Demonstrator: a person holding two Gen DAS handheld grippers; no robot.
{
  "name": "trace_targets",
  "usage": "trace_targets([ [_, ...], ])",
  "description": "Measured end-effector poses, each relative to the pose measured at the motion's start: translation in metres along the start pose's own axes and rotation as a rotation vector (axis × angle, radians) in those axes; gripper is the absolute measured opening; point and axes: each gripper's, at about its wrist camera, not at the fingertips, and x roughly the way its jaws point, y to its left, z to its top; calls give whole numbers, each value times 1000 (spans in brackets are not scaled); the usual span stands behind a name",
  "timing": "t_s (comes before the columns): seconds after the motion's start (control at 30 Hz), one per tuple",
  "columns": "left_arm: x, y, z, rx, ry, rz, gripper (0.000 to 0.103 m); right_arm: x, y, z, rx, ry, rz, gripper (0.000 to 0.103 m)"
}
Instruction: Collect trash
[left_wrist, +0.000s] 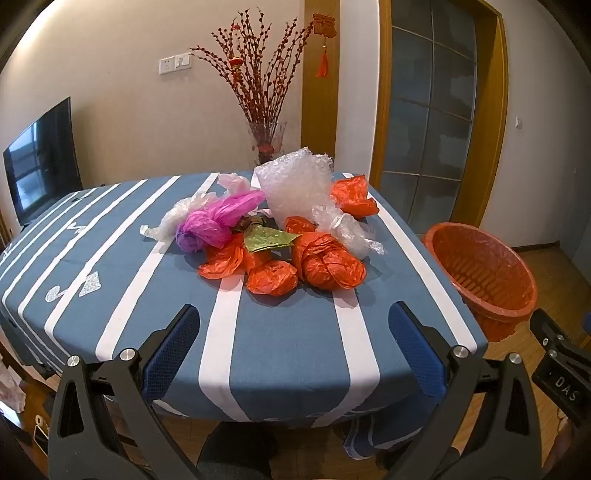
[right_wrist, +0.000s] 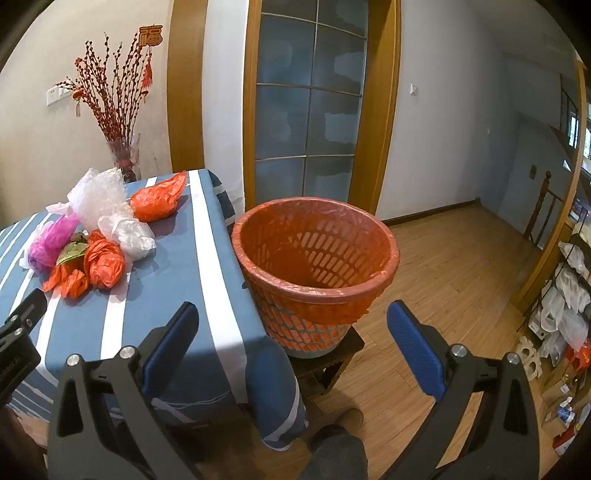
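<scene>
A heap of crumpled trash lies mid-table: orange bags (left_wrist: 327, 264) (right_wrist: 104, 263), a pink bag (left_wrist: 212, 221) (right_wrist: 51, 242), clear bubble wrap (left_wrist: 295, 184) (right_wrist: 96, 197), a clear bag (left_wrist: 351, 229) (right_wrist: 129, 232) and a green wrapper (left_wrist: 267, 238). An orange basket (left_wrist: 484, 273) (right_wrist: 316, 254) lined with an orange bag stands on a stool beside the table's right edge. My left gripper (left_wrist: 293, 321) hovers open over the near table edge, short of the heap, nothing between its fingers. My right gripper (right_wrist: 291, 321) is open in front of the basket, holding nothing.
A blue tablecloth with white stripes (left_wrist: 110, 258) (right_wrist: 199, 266) covers the table. A glass vase of red branches (left_wrist: 266, 142) (right_wrist: 123, 158) stands at the far edge. A television (left_wrist: 44, 158) sits left. A person's leg and shoe (right_wrist: 340, 439) are below, on wooden floor; shelves with bags (right_wrist: 565, 317) stand right.
</scene>
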Motion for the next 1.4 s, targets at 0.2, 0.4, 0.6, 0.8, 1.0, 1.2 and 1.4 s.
trace_targets([
  [0.2, 0, 1, 0, -4, 6, 1, 101, 1, 0, -1, 0, 1, 0, 99],
  [0.4, -1, -1, 1, -2, 4, 1, 101, 1, 0, -1, 1, 1, 1, 99],
  [0.6, 0, 0, 1, -3, 7, -1, 101, 0, 0, 0, 1, 2, 0, 99],
  [0.8, 0, 0, 1, -3, 7, -1, 101, 1, 0, -1, 1, 2, 0, 99],
  [1.0, 0, 0, 1, -3, 8, -1, 101, 2, 0, -1, 1, 2, 0, 99],
  [1.2, 0, 0, 1, -3, 8, -1, 101, 2, 0, -1, 1, 2, 1, 99],
  [1.4, 0, 0, 1, -3, 9, -1, 101, 3, -1, -1, 2, 2, 1, 99],
])
